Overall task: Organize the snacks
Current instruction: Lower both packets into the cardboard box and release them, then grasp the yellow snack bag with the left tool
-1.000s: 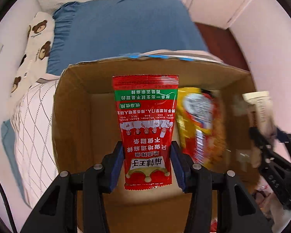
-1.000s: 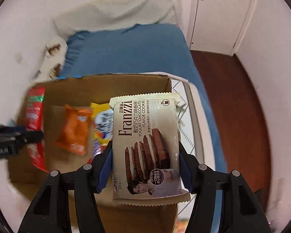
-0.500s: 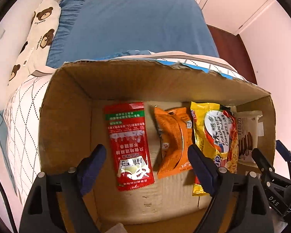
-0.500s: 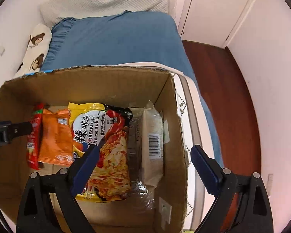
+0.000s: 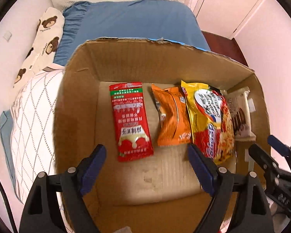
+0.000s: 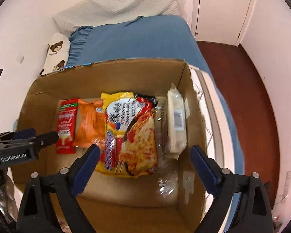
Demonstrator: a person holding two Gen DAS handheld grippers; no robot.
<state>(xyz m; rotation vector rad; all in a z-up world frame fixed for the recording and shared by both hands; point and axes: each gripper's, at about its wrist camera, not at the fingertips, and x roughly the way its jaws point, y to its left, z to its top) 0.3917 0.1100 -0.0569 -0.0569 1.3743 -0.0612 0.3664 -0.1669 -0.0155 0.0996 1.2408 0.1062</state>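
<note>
An open cardboard box [image 5: 77, 97] holds four packets in a row: a red sachet [image 5: 131, 120], an orange bag [image 5: 172, 116], a yellow noodle pack [image 5: 209, 120] and a cream cookie pack [image 5: 240, 114] leaning on the right wall. My left gripper [image 5: 145, 151] hangs open above the box floor, just below the red sachet, holding nothing. My right gripper [image 6: 145, 149] hovers over the noodle pack [image 6: 132, 132] and cookie pack [image 6: 176, 120]; its jaws are closing but wide apart, with nothing gripped. Each gripper shows at the edge of the other's view.
The box sits on a bed with a blue sheet [image 5: 133, 23], a bear-print pillow [image 5: 42, 44] and a white diamond-pattern quilt [image 5: 31, 116]. Clear plastic wrap [image 6: 166, 182] lies in the box's near right corner. A wooden floor [image 6: 238, 97] and a door [image 6: 219, 9] lie to the right.
The left gripper let go of the red sachet and the right let go of the cookie pack; both packets now lie in the box. Both jaws opened wide and the views shifted slightly.
</note>
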